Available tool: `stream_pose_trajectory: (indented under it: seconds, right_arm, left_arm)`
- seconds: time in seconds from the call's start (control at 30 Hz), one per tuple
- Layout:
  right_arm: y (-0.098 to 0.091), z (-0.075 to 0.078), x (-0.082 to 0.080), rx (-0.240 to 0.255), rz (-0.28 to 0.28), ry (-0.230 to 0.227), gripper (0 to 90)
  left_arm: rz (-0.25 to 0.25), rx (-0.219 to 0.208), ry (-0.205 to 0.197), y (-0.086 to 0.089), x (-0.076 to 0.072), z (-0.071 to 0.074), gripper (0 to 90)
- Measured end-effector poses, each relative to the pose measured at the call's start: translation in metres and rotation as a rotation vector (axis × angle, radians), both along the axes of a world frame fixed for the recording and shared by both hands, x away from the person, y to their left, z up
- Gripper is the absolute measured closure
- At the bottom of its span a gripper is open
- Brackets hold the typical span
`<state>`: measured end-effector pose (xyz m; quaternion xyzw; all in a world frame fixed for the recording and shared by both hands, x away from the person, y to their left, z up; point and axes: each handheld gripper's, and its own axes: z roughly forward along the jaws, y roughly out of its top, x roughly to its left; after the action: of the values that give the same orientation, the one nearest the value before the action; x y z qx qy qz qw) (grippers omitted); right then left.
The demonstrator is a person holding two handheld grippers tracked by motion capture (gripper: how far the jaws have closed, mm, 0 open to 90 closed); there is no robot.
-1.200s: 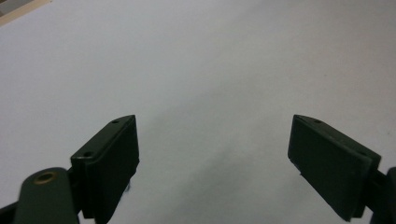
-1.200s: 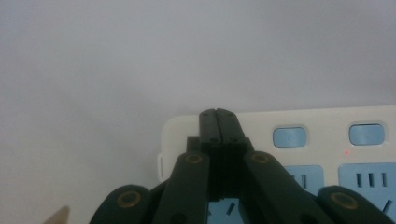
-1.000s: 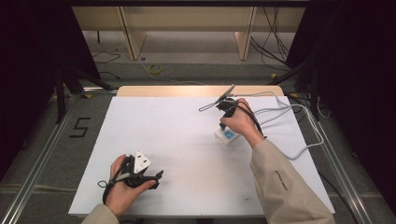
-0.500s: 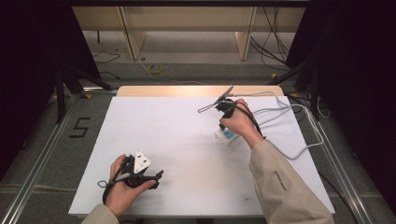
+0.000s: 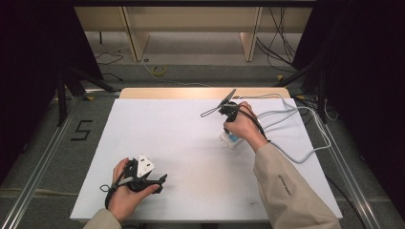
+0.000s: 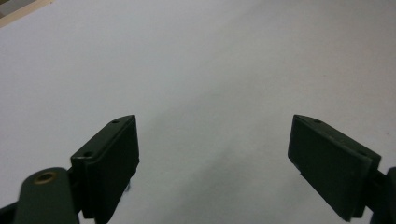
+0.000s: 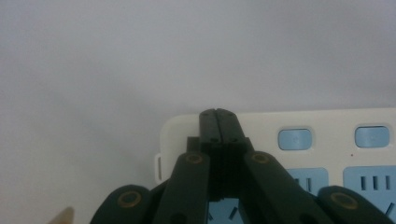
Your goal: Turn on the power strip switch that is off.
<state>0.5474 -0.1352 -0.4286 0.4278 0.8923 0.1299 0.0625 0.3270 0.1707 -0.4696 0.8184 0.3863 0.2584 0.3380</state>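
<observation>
Left tongs: left gripper [image 5: 160, 180] lies low at the near left of the table [image 5: 181, 143], held in the left hand [image 5: 125, 188]; jaws spread wide [image 6: 212, 163], nothing between them, bare white top under them.
Plate: grey three-cornered plate [image 5: 144, 165] sits on top of the left gripper.
Sleeve: beige sleeve [image 5: 286, 191] comes in from the near right and runs up to the right hand [image 5: 243, 126].
Right tongs: right gripper [image 7: 218, 116] has its jaws pressed together, pinching nothing; the closed tips rest over the end of the power strip [image 7: 327, 140], at its corner. Whether they touch it I cannot tell.
Power strip: white, lies on the table right of centre, under the right hand [image 5: 230, 139]; blue socket faces [image 7: 369, 179] and two light-blue switches [image 7: 294, 139] show in the right gripper view.
Writing on strip: none that can be read.
Cables: grey cables [image 5: 305, 129] loop from the right hand over the table's right side to its edge.
Floor mark: a black "5" [image 5: 82, 130] is taped on the floor left of the table.
Far side: wooden frame legs [image 5: 133, 31] stand beyond the table, with a yellow coil [image 5: 159, 70] on the floor there.
</observation>
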Motion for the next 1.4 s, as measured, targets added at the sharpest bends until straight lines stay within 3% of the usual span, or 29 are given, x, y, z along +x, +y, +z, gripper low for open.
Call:
stream_pose_trajectory:
  seconds: [0.8, 1.27, 1.4]
  right_arm:
    - [0.0010, -0.0016, 0.0023, 0.035, -0.012, 0.028, 90.0]
    - [-0.0002, -0.0020, 0.0024, 0.045, -0.015, 0.026, 90.0]
    - [0.0014, -0.0022, -0.0006, 0.033, -0.016, 0.006, 90.0]
  left_arm:
    - [0.002, 0.000, -0.002, -0.0002, -0.0008, -0.0006, 16.2]
    - [-0.001, 0.003, -0.003, 0.0000, -0.0013, -0.0005, 16.2]
    - [0.003, -0.004, -0.001, -0.0004, -0.0014, -0.0011, 16.1]
